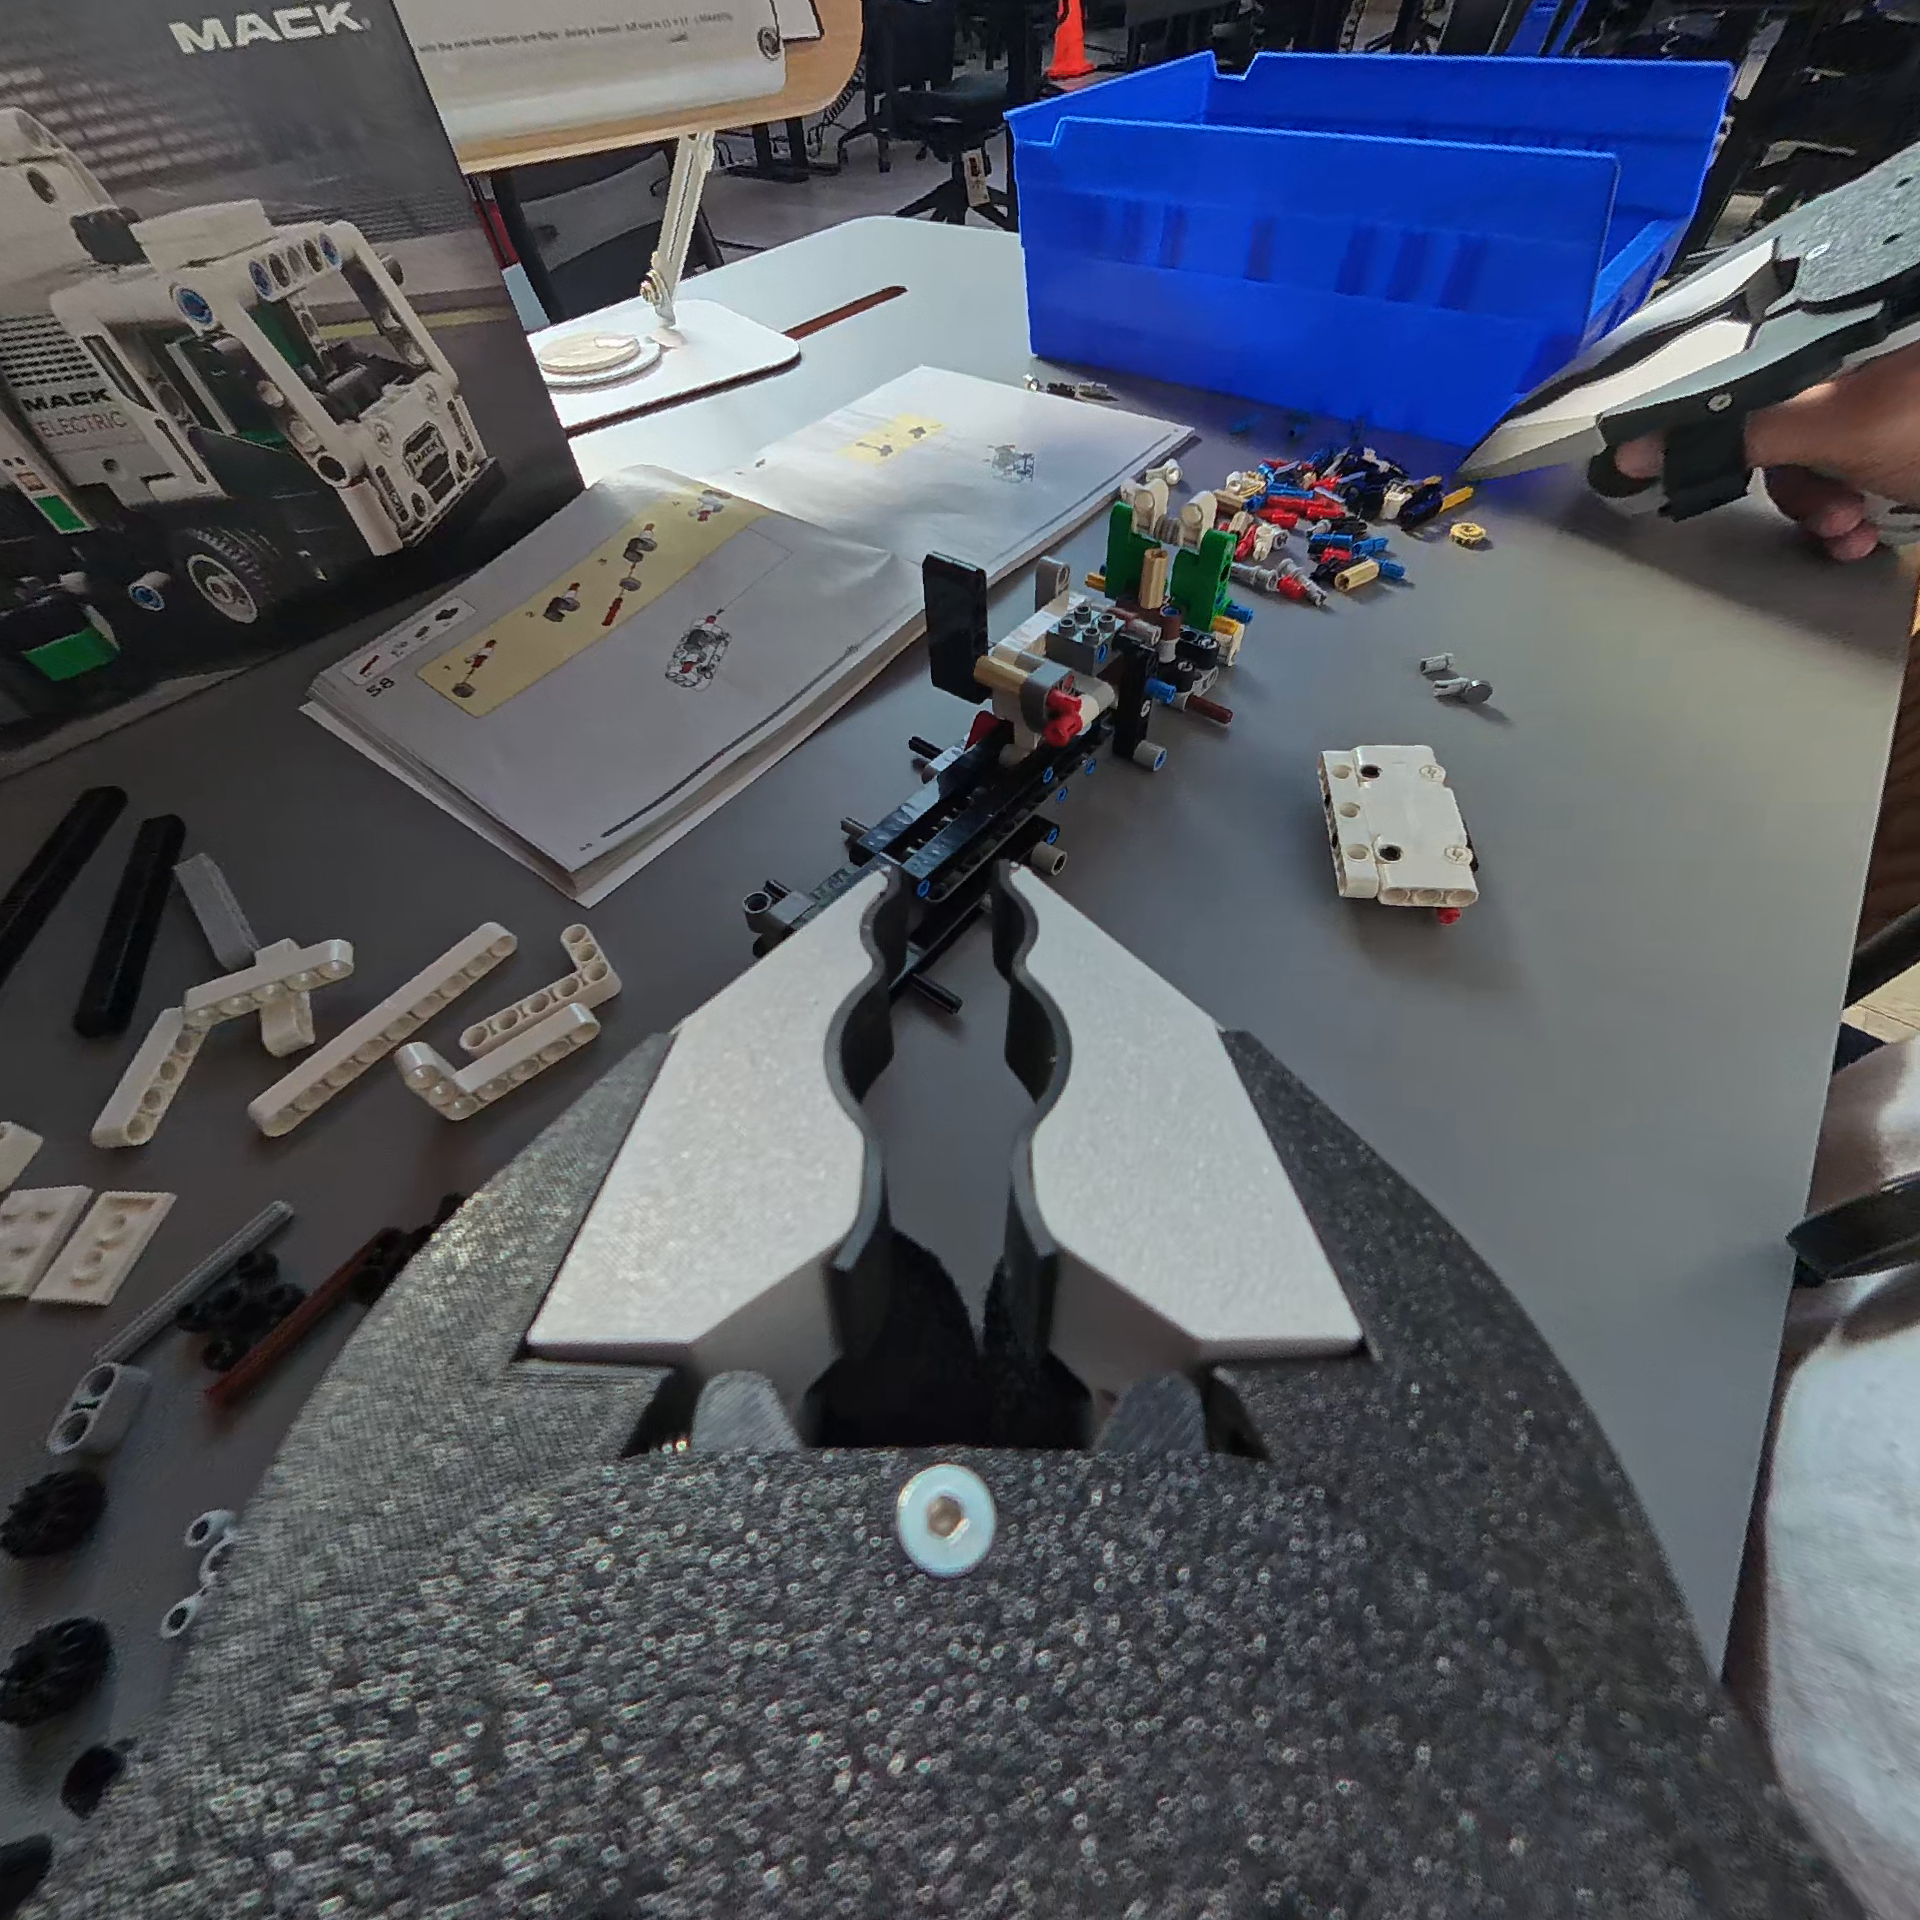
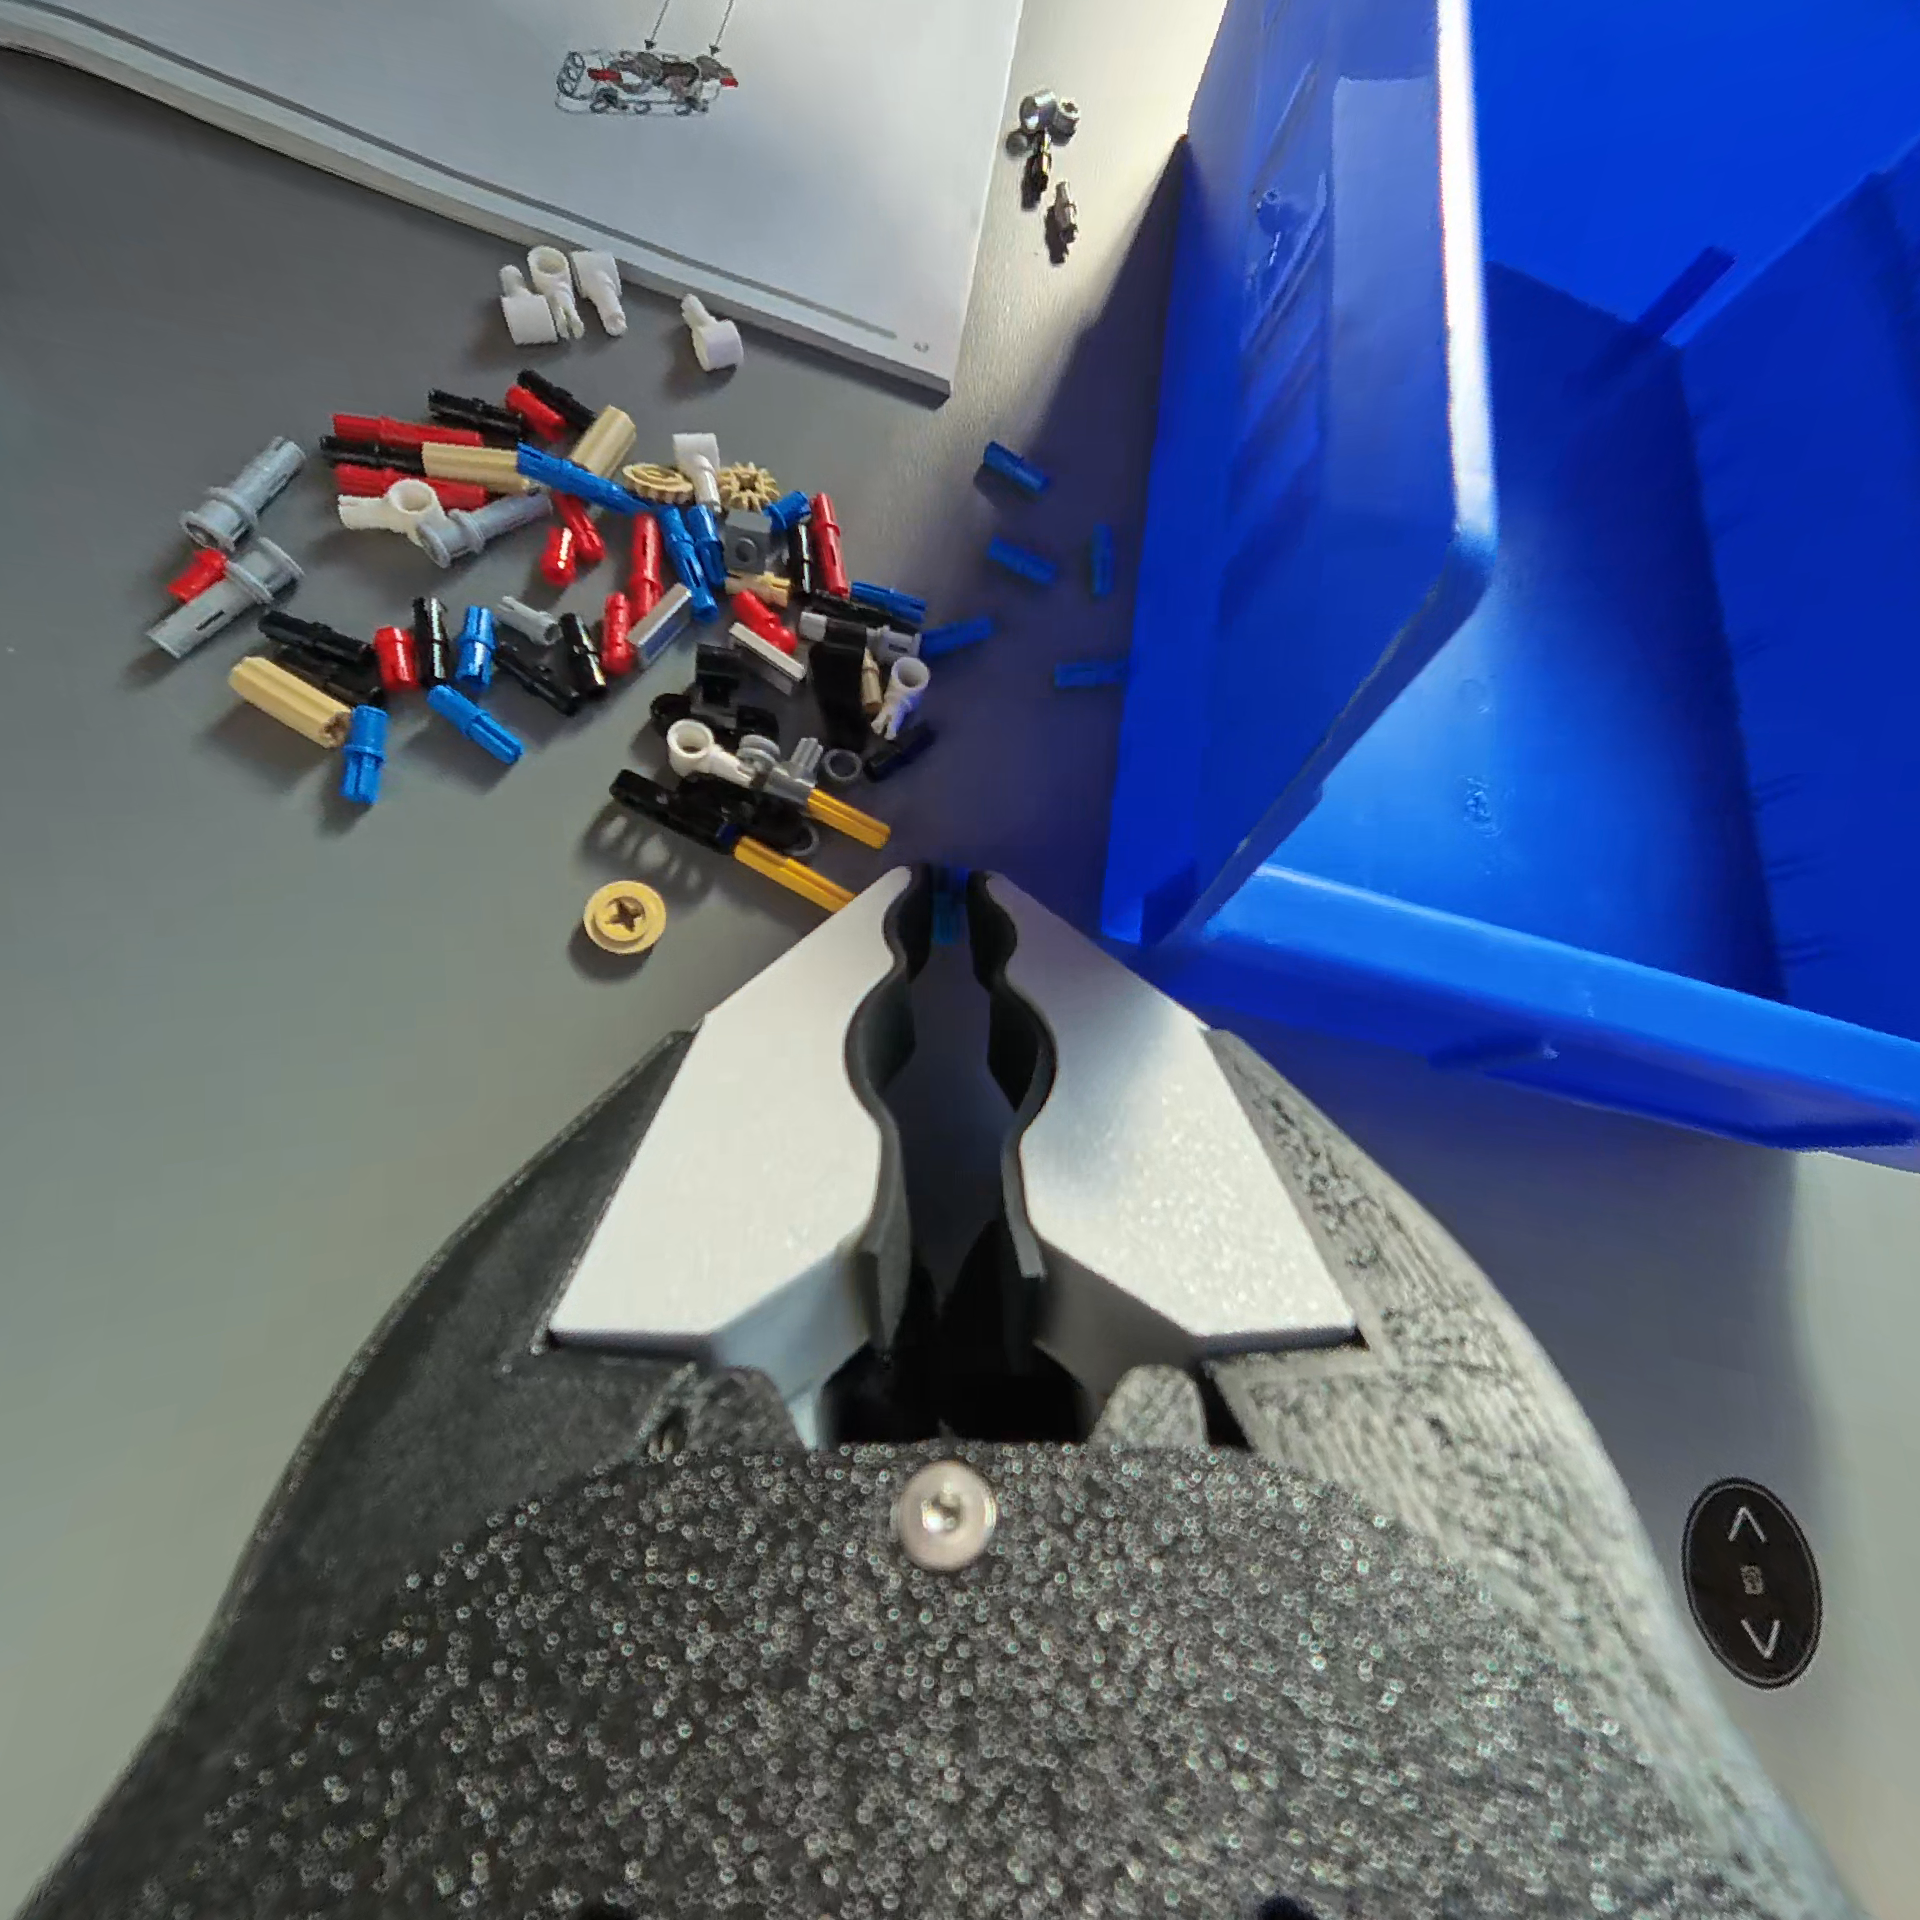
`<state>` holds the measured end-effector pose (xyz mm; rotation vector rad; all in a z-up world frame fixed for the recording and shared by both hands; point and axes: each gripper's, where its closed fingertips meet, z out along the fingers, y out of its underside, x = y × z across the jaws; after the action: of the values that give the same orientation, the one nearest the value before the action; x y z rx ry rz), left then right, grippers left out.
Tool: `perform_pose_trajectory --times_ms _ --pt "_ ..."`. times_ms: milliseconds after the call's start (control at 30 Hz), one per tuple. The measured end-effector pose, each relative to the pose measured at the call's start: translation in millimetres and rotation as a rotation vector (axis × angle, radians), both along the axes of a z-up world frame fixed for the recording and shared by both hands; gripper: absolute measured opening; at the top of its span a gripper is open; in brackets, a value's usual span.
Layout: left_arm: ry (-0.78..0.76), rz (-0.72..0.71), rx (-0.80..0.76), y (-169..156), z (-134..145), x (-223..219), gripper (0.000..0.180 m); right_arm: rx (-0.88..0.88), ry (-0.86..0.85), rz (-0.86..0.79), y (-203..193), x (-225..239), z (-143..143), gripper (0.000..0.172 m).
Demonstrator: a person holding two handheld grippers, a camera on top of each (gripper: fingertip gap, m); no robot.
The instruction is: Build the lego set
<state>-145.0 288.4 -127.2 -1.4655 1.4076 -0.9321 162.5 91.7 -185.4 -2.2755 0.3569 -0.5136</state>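
Left gripper (image 1: 943, 883) was clamped on the black beam frame of the half-built chassis (image 1: 997, 790) on the grey table (image 1: 1558, 1091). Right gripper (image 2: 943, 883) pinched a small blue pin (image 2: 945, 906) beside the blue bin (image 2: 1558, 623), near the loose pin pile (image 2: 623, 582)

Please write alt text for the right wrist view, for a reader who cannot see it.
The right gripper pinches a small blue pin beside a blue bin, above a grey table strewn with small coloured pins.
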Motion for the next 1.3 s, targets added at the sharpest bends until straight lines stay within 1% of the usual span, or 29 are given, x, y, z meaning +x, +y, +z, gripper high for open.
perform_pose_trajectory --times_ms 133,200,267,333,400,567,667,733,767,800,867,900,933,1133,1200,1300 --pt "-0.001 0.000 0.000 0.1 0.2 -0.1 0.013 0.019 0.023 0.015 2.4 -2.9 1.2 0.017" --pt "-0.002 0.000 0.001 0.0 0.2 -0.1 0.013 0.079 0.052 0.023 7.2 -8.2 8.0 0.019" --pt "-0.006 0.003 0.003 0.3 0.9 -0.4 0.013 0.139 0.108 0.039 13.6 -16.4 13.0 0.019" --pt "-0.010 0.006 0.005 0.6 1.5 -0.8 0.013 0.133 0.147 0.041 15.5 -20.7 9.7 0.014" --pt "-0.014 0.007 0.005 0.7 2.0 -1.1 0.013 0.100 0.131 0.026 13.1 -18.7 5.8 0.011" --pt "-0.006 0.001 -0.004 0.4 0.7 -0.5 0.013 0.056 0.151 0.057 17.5 -24.5 -0.7 0.008" --pt "-0.008 -0.001 -0.008 0.4 1.0 -0.6 0.013 0.060 0.155 0.058 19.8 -23.9 -0.2 0.008" --pt "-0.012 0.002 -0.007 0.8 1.7 -0.9 0.013 0.059 0.158 0.055 20.0 -22.5 -0.5 0.012" --pt "-0.013 0.004 -0.007 1.1 1.8 -1.1 0.013 0.058 0.162 0.053 20.1 -21.8 -0.8 0.011" --pt "-0.014 0.006 -0.006 1.3 1.9 -1.1 0.013 0.058 0.163 0.052 20.3 -21.3 -0.8 0.008" --pt "-0.014 0.008 -0.005 1.5 2.0 -1.2 0.013 0.054 0.158 0.052 20.6 -20.4 -0.9 0.008" --pt "-0.014 0.009 -0.004 1.6 2.1 -1.2 0.013 0.048 0.154 0.046 20.1 -19.5 -1.6 0.012" --pt "-0.015 0.009 -0.004 1.8 2.1 -1.2 0.013 0.047 0.155 0.052 20.7 -20.2 -2.0 0.008" --pt "-0.008 0.007 -0.008 1.7 1.2 -0.8 0.013 0.043 0.159 0.066 21.5 -21.8 -2.3 0.005" --pt "-0.009 0.007 -0.008 1.6 1.2 -0.8 0.013 0.040 0.122 0.063 19.4 -20.3 0.1 0.004" --pt "-0.006 0.006 -0.008 1.5 0.9 -0.7 0.013 0.072 0.046 0.109 19.9 -27.9 14.6 0.004"
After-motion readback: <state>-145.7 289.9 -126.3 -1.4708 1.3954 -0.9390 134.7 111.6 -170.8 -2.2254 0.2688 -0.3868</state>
